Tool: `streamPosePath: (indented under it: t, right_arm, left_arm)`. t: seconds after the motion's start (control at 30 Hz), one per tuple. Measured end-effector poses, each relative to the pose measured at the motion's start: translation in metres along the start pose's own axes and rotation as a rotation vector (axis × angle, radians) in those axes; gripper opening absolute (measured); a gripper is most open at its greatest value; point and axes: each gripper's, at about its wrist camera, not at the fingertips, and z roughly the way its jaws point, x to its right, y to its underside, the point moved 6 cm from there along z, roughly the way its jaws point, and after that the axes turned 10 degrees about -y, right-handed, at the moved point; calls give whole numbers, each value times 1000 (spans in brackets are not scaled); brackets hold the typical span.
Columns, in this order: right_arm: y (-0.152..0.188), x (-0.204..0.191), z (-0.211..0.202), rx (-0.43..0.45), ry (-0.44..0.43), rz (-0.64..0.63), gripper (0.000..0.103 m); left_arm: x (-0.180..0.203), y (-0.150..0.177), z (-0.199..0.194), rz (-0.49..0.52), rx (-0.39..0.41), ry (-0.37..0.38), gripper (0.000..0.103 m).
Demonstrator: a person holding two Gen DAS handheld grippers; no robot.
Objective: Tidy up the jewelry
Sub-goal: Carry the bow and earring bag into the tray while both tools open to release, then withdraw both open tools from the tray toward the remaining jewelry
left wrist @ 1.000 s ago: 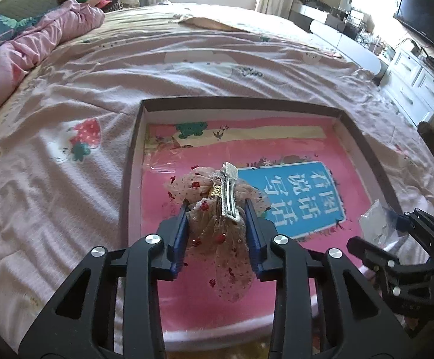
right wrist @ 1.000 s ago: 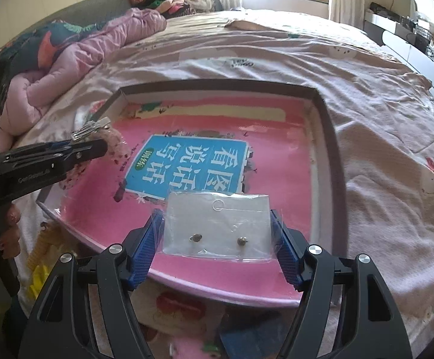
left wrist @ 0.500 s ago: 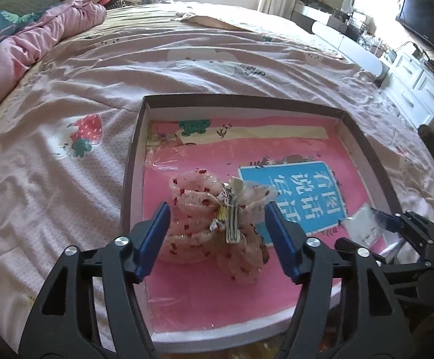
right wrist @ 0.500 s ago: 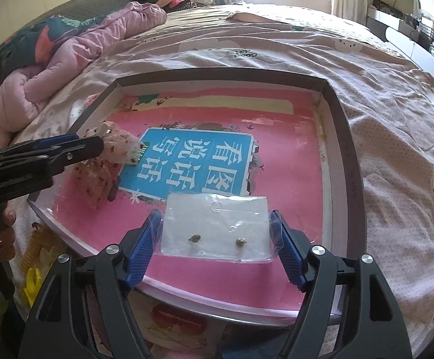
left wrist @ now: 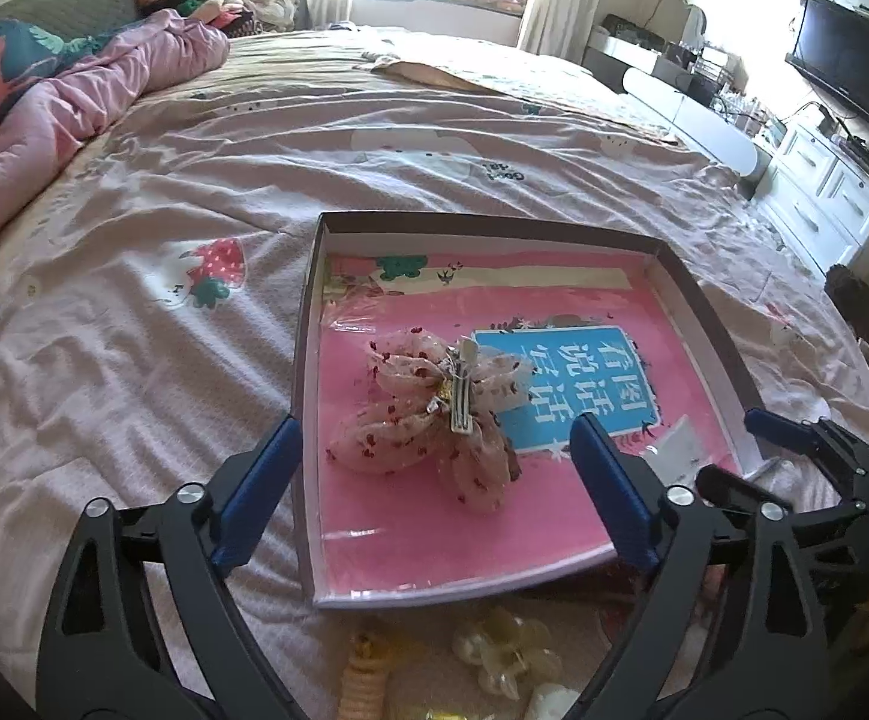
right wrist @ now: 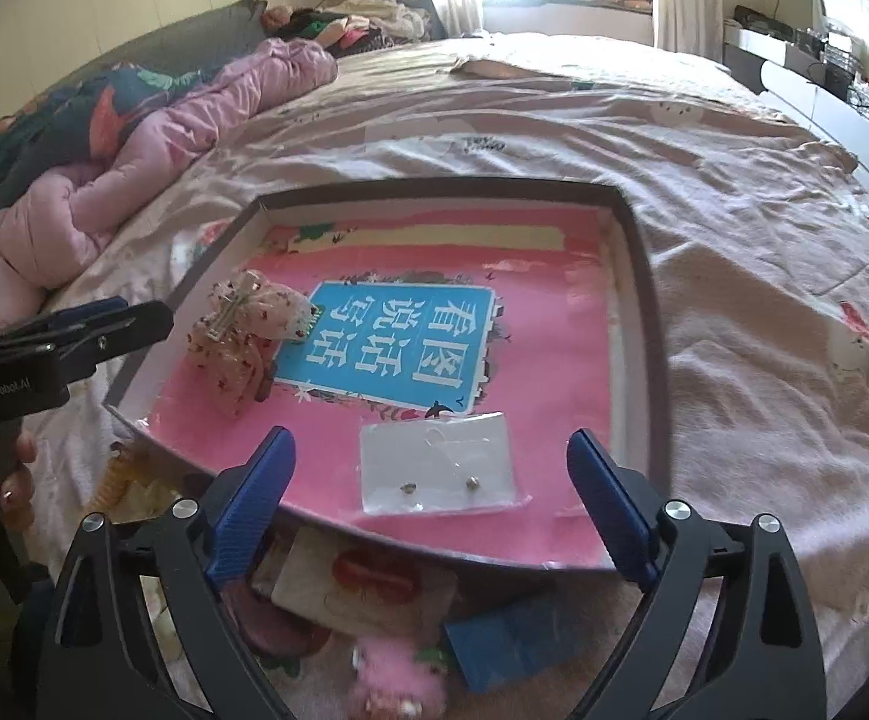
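A shallow box [left wrist: 308, 324] with a pink printed floor lies on the bed; it also shows in the right wrist view [right wrist: 644, 300]. A sheer pink bow hair clip [left wrist: 434, 408] with red dots lies inside at its left, also seen from the right wrist [right wrist: 242, 330]. A clear bag with two earrings [right wrist: 437, 471] lies inside near the front edge, seen edge-on in the left wrist view [left wrist: 677, 444]. My left gripper [left wrist: 434, 492] is open and empty just before the bow. My right gripper [right wrist: 428, 504] is open and empty, straddling the earring bag from the near side.
Loose items lie in front of the box: yellow hair ties [left wrist: 368, 672], a pale flower clip [left wrist: 506, 654], a pink fuzzy item [right wrist: 398, 684], a blue card [right wrist: 512, 636]. A pink duvet [left wrist: 74, 102] is at the left. White drawers [left wrist: 824, 204] stand right of the bed.
The left gripper opened, dropped the bow clip into the box and drew back. The right gripper opened and let the earring bag down onto the box floor.
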Motion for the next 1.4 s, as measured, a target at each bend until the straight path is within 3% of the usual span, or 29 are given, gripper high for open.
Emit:
streamPosePath:
  t: [0.6,1.4]
  right_arm:
    - [16,-11,-71,93,-1,-10,92]
    - [53,-31,-92,83,1,-66,93]
  left_arm:
    - [-1,30,-54,-11,50,-5,85]
    - [8,79,-88,1,54,-4,85]
